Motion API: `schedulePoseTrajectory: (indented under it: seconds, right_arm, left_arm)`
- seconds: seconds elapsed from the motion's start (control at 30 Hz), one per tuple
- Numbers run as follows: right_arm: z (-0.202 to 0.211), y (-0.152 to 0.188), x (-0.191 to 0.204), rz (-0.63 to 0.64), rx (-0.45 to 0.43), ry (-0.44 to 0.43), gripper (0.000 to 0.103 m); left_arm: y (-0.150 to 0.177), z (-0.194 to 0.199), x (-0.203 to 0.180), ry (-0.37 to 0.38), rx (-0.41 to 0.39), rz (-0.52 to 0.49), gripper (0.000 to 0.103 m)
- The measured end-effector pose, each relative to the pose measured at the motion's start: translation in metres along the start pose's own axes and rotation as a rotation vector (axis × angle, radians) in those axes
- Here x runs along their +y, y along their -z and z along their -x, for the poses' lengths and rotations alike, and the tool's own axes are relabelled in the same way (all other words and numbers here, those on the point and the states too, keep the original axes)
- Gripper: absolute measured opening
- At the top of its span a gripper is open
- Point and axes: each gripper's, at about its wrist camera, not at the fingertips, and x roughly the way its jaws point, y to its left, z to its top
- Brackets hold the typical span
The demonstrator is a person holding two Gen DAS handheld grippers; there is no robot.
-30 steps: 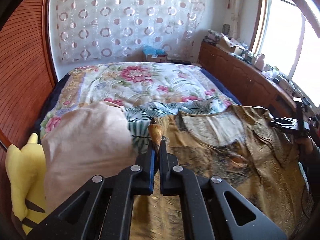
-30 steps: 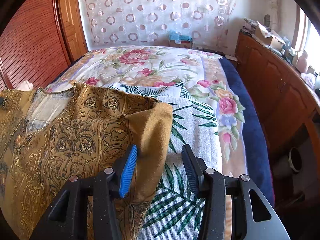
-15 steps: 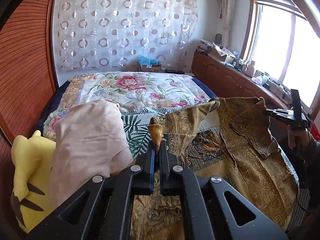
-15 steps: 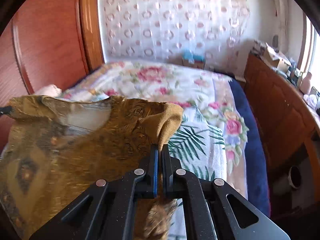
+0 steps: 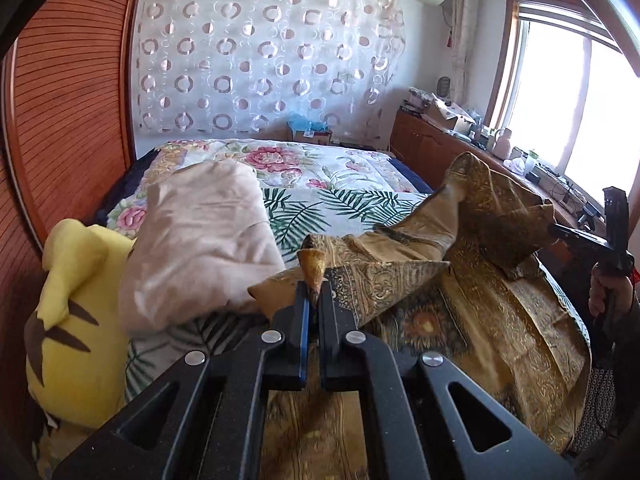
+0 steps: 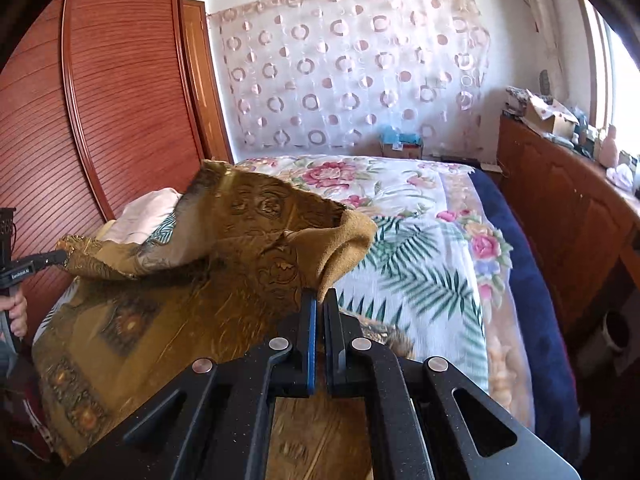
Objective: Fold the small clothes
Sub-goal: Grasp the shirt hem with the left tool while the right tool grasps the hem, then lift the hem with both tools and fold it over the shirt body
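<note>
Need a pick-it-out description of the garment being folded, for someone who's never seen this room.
Start at the floral bedspread that covers the bed. On its near end lies the gold-brown patterned garment, with both grippers shut on its upper corners. Unlike the plain pink cloth and yellow plush toy beside it, it is dark, shiny and ornately printed.

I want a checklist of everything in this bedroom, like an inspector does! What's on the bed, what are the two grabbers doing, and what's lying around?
Surface: bed with a floral quilt and a palm-leaf cover on top.
Job's things: golden patterned garment, lifted at two edges, the rest draped on the bed.
Clutter: pinkish cloth bundle beside a yellow plush toy at the bed's left side.
Grippers: left gripper shut on a garment edge; right gripper shut on another edge.
Cables: some by the window, too small to detail.
Surroundings: wooden wardrobe, circle-print curtain, low cabinet loaded with boxes and small items.
</note>
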Motion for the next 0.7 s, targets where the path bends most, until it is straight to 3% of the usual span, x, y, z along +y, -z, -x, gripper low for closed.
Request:
schedulePoseTrajectory:
  seconds: [0.2,0.37,0.7]
  right_arm:
    - [0.044,0.027,0.001,-0.043,-0.013,0.000,0.003]
    - [0.071,0.057,0.003,-0.043,0.033,0.013,0.003]
    - [0.104,0.069,0.011,-0.044,0.089,0.009,0.003]
  left_arm:
    - [0.034,0.037,0.003,-0.022,-0.028,0.046,0.004]
    - [0.060,0.056,0.013,-0.038,-0.014,0.074,0.004]
    - [0.080,0.094,0.016,-0.039,-0.024,0.088,0.004]
